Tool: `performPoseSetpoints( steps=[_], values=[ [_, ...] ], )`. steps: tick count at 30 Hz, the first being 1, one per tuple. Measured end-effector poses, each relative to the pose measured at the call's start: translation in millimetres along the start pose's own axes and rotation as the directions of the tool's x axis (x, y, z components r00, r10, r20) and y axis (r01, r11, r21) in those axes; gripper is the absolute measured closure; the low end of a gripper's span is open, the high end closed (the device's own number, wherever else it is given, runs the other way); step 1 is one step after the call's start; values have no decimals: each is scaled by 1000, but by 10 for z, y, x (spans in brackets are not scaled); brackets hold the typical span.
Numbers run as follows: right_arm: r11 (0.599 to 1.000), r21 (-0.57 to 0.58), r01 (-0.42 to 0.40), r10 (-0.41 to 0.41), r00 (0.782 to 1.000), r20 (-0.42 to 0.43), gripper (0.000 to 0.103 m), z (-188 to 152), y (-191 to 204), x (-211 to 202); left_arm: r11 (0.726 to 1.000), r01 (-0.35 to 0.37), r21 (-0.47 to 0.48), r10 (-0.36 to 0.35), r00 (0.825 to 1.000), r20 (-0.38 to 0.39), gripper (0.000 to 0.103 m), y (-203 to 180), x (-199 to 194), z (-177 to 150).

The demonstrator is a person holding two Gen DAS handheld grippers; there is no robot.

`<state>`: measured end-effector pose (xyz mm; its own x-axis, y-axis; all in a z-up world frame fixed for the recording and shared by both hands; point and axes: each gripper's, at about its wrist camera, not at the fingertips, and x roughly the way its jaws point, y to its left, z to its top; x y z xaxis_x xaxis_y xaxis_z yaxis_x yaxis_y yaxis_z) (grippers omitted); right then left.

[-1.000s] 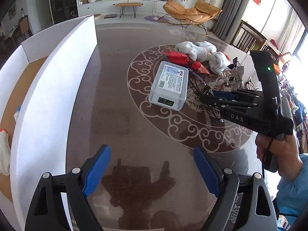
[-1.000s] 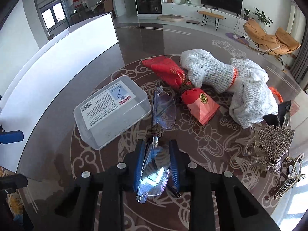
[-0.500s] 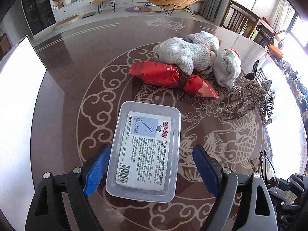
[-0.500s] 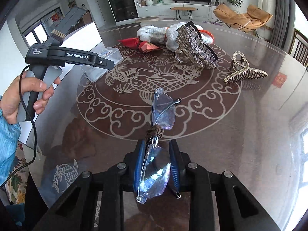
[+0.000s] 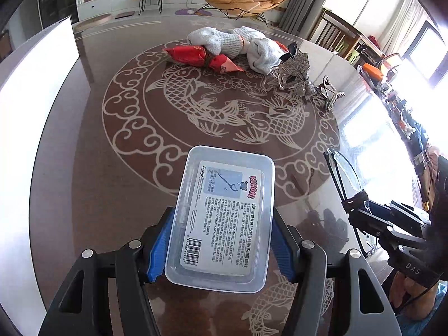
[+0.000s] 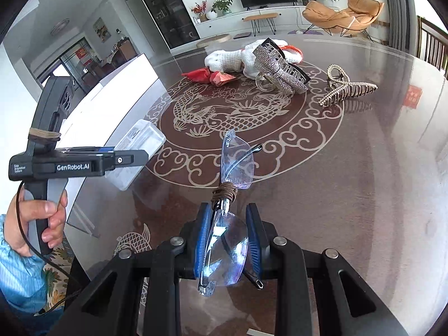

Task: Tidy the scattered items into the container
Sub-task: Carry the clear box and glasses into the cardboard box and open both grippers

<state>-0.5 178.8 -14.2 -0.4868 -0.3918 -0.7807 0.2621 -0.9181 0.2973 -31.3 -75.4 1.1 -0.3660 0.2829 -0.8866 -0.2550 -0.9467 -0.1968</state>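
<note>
Blue-padded left gripper (image 5: 221, 240) pinches the clear floss-pick box (image 5: 221, 218) while the right gripper (image 6: 228, 245) clamps folded glasses (image 6: 229, 218), both ready for binning.

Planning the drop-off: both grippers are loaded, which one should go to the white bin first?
Probably left. The left gripper holds the plastic box, and the white bin lies on its side. The right gripper, jaws shut on the glasses, sits farther away.

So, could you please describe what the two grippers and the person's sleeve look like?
Both grippers, left and right, are black with blue ribbed fingers and silver bolts. The left handle reads "GenRobot.AI" and trails a black cable; the right is marked "DAS". The sleeve is light blue.
</note>
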Motion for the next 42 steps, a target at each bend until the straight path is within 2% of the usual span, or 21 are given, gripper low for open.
performPoseSetpoints(
  steps=[3,6,9,13,15,18,21,23,29,32,37,42],
  values=[
    [999,-8,-45,45,999,-12,76,-37,187,18,1000,-8,-23,8,999,38,40,-41,-192,-263],
    [995,-60,-77,75,997,-35,76,-43,446,49,998,10,-69,-5,998,68,40,55,-396,-369],
    [986,-130,-105,97,993,-63,76,23,756,71,997,3,-83,5,995,100,40,231,-657,-323],
    [957,-245,-156,142,987,-75,76,299,1293,33,994,-24,-109,43,982,182,40,635,-1274,-138],
    [935,-305,-183,172,983,-65,76,525,1618,-37,990,-71,-118,98,967,237,40,871,-1656,-16],
    [896,-383,-227,227,973,-46,76,946,2170,-111,975,-147,-164,192,932,307,40,1266,-2135,148],
    [857,-448,-255,266,963,-40,76,1378,2749,-105,949,-211,-234,282,899,334,40,1709,-2422,277],
    [833,-497,-244,268,963,-24,76,1629,3115,-87,930,-227,-289,319,889,329,40,2033,-2486,367],
    [804,-551,-224,250,968,-30,76,2219,3909,456,878,-227,-421,360,893,269,40,2894,-2308,599],
    [796,-574,-192,209,977,-37,76,2374,4161,841,855,-229,-464,364,904,225,40,3223,-2077,681],
    [803,-579,-140,114,990,-81,76,2502,4360,1543,833,-247,-495,348,929,123,40,3617,-1593,757],
    [836,-535,-123,37,985,-169,76,2568,4325,2168,819,-242,-520,307,951,41,40,3809,-1163,749]
  ],
)
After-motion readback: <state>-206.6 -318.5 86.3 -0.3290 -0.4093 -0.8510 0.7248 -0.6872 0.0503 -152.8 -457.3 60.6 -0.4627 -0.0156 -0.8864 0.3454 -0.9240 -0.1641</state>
